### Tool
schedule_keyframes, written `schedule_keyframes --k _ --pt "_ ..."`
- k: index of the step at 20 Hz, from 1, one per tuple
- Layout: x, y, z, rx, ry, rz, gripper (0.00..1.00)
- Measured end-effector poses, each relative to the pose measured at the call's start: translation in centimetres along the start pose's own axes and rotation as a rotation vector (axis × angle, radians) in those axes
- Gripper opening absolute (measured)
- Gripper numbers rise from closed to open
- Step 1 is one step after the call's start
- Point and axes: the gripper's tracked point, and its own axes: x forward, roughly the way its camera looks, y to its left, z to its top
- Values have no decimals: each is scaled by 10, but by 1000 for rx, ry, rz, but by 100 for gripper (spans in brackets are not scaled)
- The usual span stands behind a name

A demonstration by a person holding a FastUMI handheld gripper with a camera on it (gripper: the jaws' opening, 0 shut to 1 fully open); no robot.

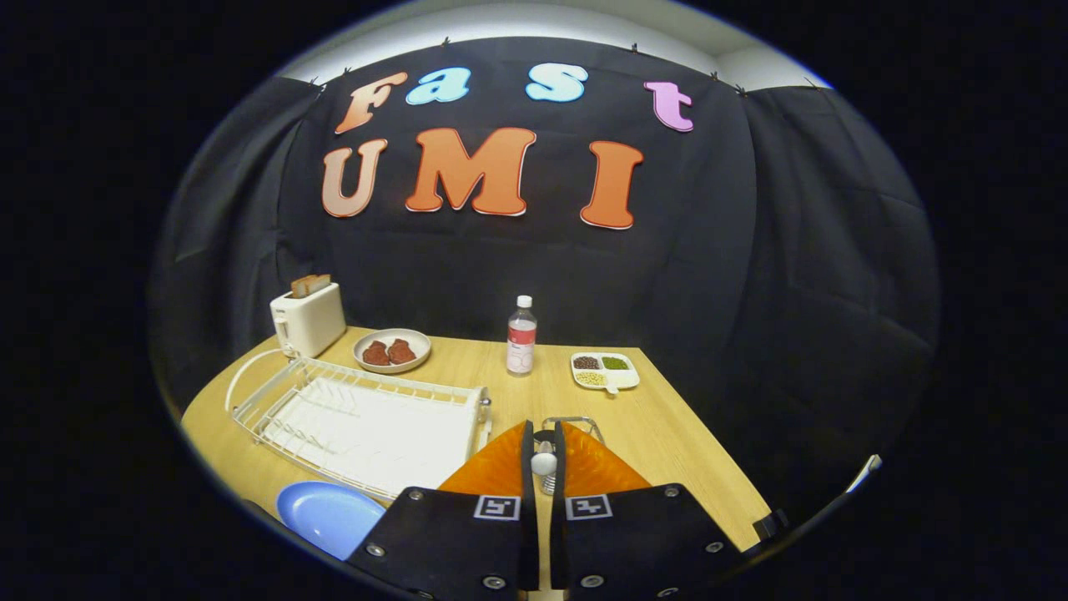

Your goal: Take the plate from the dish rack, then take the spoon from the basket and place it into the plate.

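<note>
**A:** Where is your spoon [544, 464] right now?

**B:** It sits between your gripper [543, 455] fingers, upright, with its pale bowl showing in the narrow gap and a ribbed, silvery part just below it. The fingers stand close together on either side of it, and both appear to press on it. Just beyond the fingertips you can see the wire rim of the basket [572, 421].

**A:** And your plate?

**B:** The blue plate [329, 515] lies flat on the wooden table [667, 434], near you and to the left of the gripper, just in front of the white dish rack [363, 421]. The rack stands further left and behind it, with its wire rails open at the top.

**A:** Any writing you can read?

**B:** Not much. The clear bottle [521, 335], far centre, wears a red and white label, but the print is too small to make out. The gripper body carries two square black-and-white markers near the fingers.

**A:** What else stands around you?

**B:** A white toaster [308, 318] with bread slices in its slots stands at the far left. Beside it is a round bowl [392, 350] with two reddish-brown pieces. To the right of the bottle lies a divided tray [604, 371] holding dark, green and pale yellow portions. All of these are well apart from your gripper.
</note>
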Motion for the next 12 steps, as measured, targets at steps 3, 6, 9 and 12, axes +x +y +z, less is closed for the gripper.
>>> schedule_keyframes --k 3,6,9,12 --pt "-34 32 2 4 -17 21 5" --pt "-65 76 -8 34 -1 88 5" --pt "-91 119 -12 84 0 182 6" --pt "-107 152 -22 59 3 263 5"
